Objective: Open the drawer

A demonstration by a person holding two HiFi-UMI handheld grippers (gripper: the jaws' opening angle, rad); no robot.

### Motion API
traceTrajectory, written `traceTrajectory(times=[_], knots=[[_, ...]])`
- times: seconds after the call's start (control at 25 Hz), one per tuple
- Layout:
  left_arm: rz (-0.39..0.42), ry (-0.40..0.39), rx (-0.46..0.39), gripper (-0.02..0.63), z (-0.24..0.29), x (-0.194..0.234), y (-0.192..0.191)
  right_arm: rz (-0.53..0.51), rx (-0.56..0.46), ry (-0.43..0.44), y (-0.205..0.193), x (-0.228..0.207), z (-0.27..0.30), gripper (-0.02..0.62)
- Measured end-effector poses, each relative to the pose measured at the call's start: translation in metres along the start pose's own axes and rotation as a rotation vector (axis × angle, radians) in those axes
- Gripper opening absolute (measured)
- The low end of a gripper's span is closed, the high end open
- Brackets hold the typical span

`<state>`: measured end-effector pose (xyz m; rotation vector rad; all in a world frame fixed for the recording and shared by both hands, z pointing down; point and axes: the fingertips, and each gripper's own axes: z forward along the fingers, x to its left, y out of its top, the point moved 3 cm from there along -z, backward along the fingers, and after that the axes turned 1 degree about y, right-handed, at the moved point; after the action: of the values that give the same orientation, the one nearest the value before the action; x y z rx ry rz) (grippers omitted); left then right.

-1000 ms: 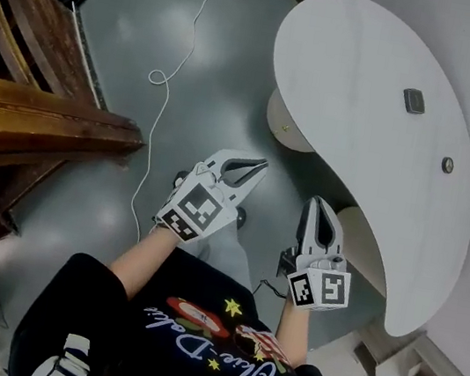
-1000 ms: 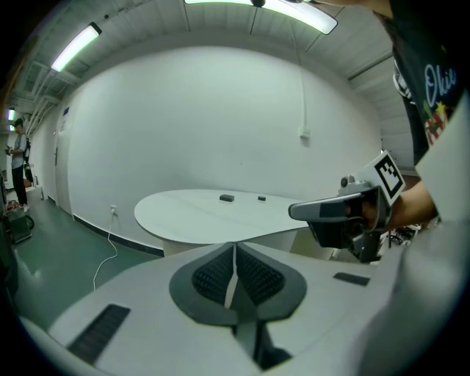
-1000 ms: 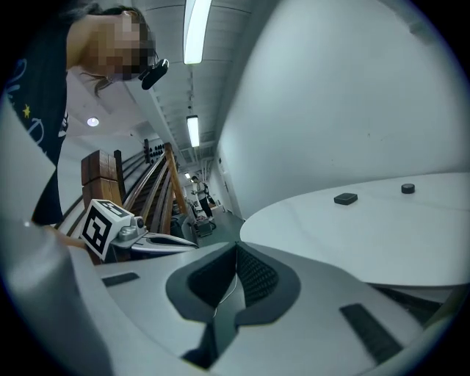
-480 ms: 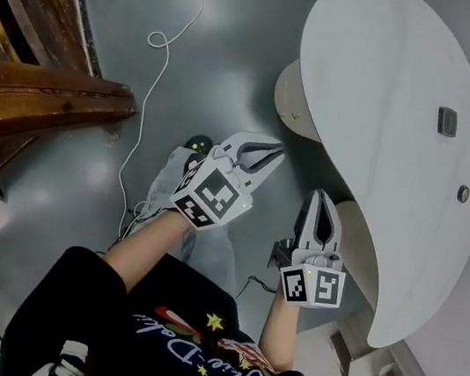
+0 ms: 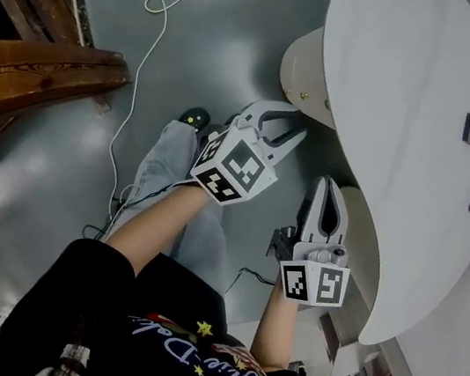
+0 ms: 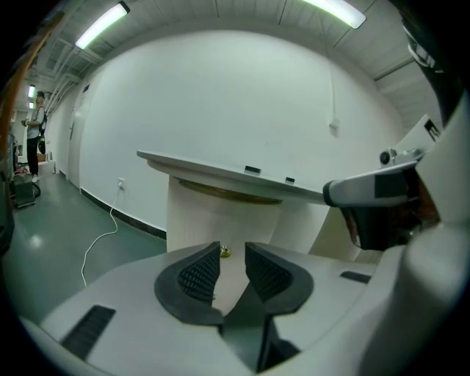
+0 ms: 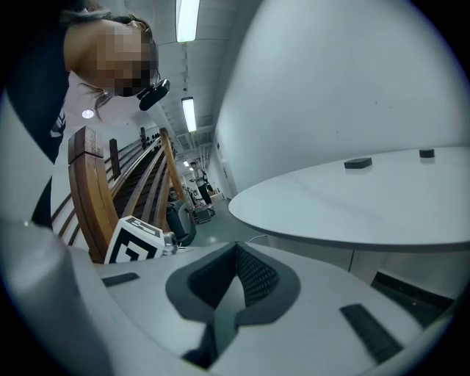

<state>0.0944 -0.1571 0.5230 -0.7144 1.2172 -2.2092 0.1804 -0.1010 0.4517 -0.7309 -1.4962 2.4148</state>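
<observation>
Desk (image 5: 394,93): white, with a curved top. It fills the right side of the head view.
Drawer (image 6: 213,217): a cream, rounded front under the desk's near edge, at its left end as the head view shows it.
Knob (image 6: 225,252): small and brass-coloured, on the drawer front. In the left gripper view it shows just past the jaw tips, in the gap between them, and it is not touched.
Left gripper (image 5: 297,123): it points at the drawer front and is close to it. Its jaws are opening, the pads are apart and nothing is pressed between them.
Right gripper (image 5: 329,185): it is beside the left one, under the desk's near edge. Its jaws are closed with the tips together, and they hold nothing.
Floor (image 5: 226,29): grey and shiny, with a white cable (image 5: 153,8) lying on it.
</observation>
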Motion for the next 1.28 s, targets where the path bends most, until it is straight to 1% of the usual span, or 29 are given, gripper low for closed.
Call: traceTrajectory(times=[0.4,0.52,0.6,0.72,0.8,0.88,0.96,1.08,1.28], knots=[[-0.019,-0.029,0.014,0.101,0.061,0.006,-0.018,0.005,0.01,-0.023,-0.009,-0.008,-0.001,0.002],[-0.024,-0.038,0.037,0.128,0.077,0.008,-0.028,0.008,0.008,-0.039,-0.01,-0.013,-0.002,0.002],[-0.031,-0.042,0.053,0.132,0.088,0.008,-0.033,0.007,0.01,-0.047,-0.01,-0.015,-0.004,0.002],[-0.018,-0.033,0.079,0.132,0.103,0.008,-0.039,0.014,0.012,-0.053,-0.008,-0.018,-0.008,0.002],[-0.024,-0.023,0.086,0.132,0.11,0.011,-0.042,0.024,0.014,-0.059,-0.008,-0.019,-0.01,0.002],[-0.045,-0.025,0.092,0.132,0.117,0.014,-0.046,0.029,0.016,-0.061,-0.009,-0.018,-0.01,0.002],[-0.05,-0.031,0.097,0.132,0.123,0.017,-0.05,0.027,0.015,-0.06,-0.011,-0.016,-0.009,0.002],[-0.046,-0.031,0.094,0.132,0.129,0.019,-0.051,0.022,0.011,-0.065,-0.011,-0.016,-0.012,0.002],[-0.075,-0.019,0.092,0.131,0.134,0.021,-0.051,0.018,0.019,-0.076,-0.011,-0.016,-0.014,0.002]])
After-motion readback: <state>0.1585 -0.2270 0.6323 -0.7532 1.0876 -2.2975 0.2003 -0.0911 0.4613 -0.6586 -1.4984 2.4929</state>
